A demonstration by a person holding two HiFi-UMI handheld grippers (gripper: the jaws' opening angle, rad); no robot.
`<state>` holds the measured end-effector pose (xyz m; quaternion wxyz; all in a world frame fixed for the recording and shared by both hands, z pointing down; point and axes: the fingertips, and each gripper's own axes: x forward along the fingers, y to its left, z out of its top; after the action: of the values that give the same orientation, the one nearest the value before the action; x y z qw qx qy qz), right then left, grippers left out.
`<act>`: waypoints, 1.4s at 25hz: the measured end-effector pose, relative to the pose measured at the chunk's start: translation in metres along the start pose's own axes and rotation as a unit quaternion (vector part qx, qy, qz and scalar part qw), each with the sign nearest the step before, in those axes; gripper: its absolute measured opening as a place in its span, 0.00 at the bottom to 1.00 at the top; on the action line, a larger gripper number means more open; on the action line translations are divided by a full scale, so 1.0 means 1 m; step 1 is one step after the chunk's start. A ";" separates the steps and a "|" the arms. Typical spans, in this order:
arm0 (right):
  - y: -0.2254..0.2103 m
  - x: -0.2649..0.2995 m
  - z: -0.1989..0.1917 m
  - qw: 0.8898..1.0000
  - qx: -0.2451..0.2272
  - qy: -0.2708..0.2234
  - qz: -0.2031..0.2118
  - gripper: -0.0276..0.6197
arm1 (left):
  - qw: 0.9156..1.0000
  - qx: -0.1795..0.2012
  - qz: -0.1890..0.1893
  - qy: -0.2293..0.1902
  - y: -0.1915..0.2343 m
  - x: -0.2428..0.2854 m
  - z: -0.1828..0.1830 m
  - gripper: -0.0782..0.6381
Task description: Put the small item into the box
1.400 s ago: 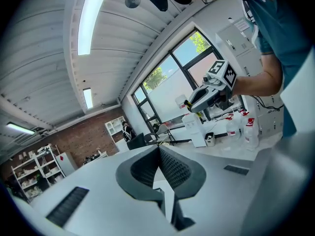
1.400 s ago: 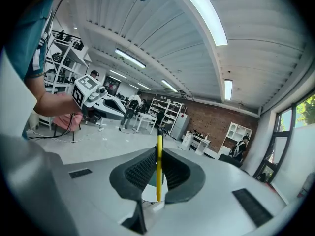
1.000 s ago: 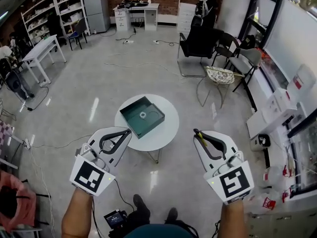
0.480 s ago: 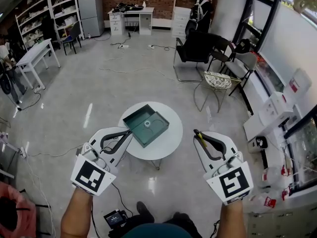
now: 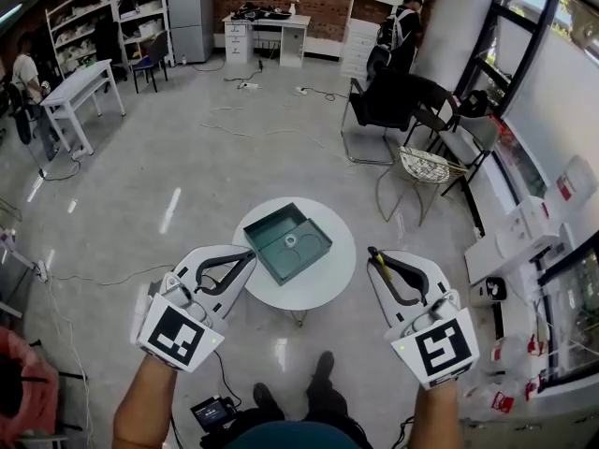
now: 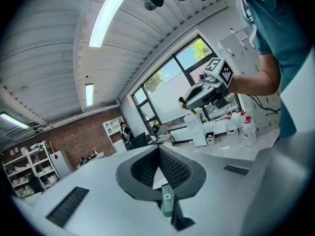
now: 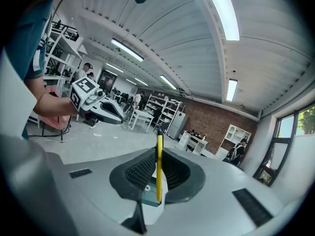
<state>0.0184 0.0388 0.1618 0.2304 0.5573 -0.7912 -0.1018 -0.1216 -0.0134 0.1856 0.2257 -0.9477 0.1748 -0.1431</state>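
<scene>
A: Shifted down and right in head view since a second ago – table (image 5: 328,281) and green box (image 5: 271,235), nearer now.
B: Jaws?
A: On the left hand-held gripper (image 5: 249,254), pressed together, empty. The right hand-held gripper (image 5: 372,251) clamps a thin yellow stick (image 7: 159,161) – held off the table, right of the box. White ring (image 5: 291,241) lies inside the box.
</scene>
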 end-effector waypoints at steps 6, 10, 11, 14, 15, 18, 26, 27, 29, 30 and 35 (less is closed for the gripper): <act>-0.020 0.048 -0.007 0.999 -0.005 -0.022 0.047 0.14 | 0.999 -0.009 0.042 0.033 0.025 0.014 -0.019 0.13; -0.044 0.083 -0.013 0.996 -0.010 -0.038 0.084 0.14 | 0.996 -0.014 0.069 0.056 0.043 0.038 -0.027 0.13; -0.051 0.091 -0.013 0.995 -0.012 -0.042 0.092 0.14 | 0.995 -0.016 0.076 0.061 0.049 0.045 -0.028 0.13; -0.078 0.116 -0.021 0.992 -0.013 -0.053 0.110 0.14 | 0.993 -0.021 0.091 0.074 0.063 0.073 -0.032 0.13; -0.089 0.123 -0.025 0.992 -0.013 -0.056 0.116 0.14 | 0.992 -0.022 0.097 0.078 0.067 0.084 -0.033 0.13; -0.123 0.140 -0.046 0.989 -0.014 -0.064 0.134 0.14 | 0.989 -0.025 0.111 0.092 0.072 0.123 -0.035 0.13; -0.180 0.174 -0.087 0.982 -0.012 -0.078 0.171 0.14 | 0.982 -0.037 0.144 0.116 0.079 0.194 -0.044 0.13; -0.186 0.178 -0.091 0.981 -0.012 -0.079 0.174 0.14 | 0.981 -0.038 0.146 0.120 0.080 0.201 -0.044 0.13; -0.195 0.186 -0.099 0.980 -0.012 -0.078 0.182 0.14 | 0.980 -0.039 0.148 0.125 0.082 0.214 -0.046 0.13; -0.198 0.190 -0.102 0.980 -0.011 -0.077 0.185 0.14 | 0.980 -0.041 0.148 0.126 0.084 0.220 -0.048 0.13; -0.204 0.214 -0.112 0.979 -0.001 -0.065 0.192 0.14 | 0.981 -0.050 0.143 0.125 0.099 0.239 -0.063 0.13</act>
<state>0.1835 -0.2223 0.2284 0.1941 0.3875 -0.8965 -0.0923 0.0440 -0.2147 0.2386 0.1727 -0.8978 0.3419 -0.2174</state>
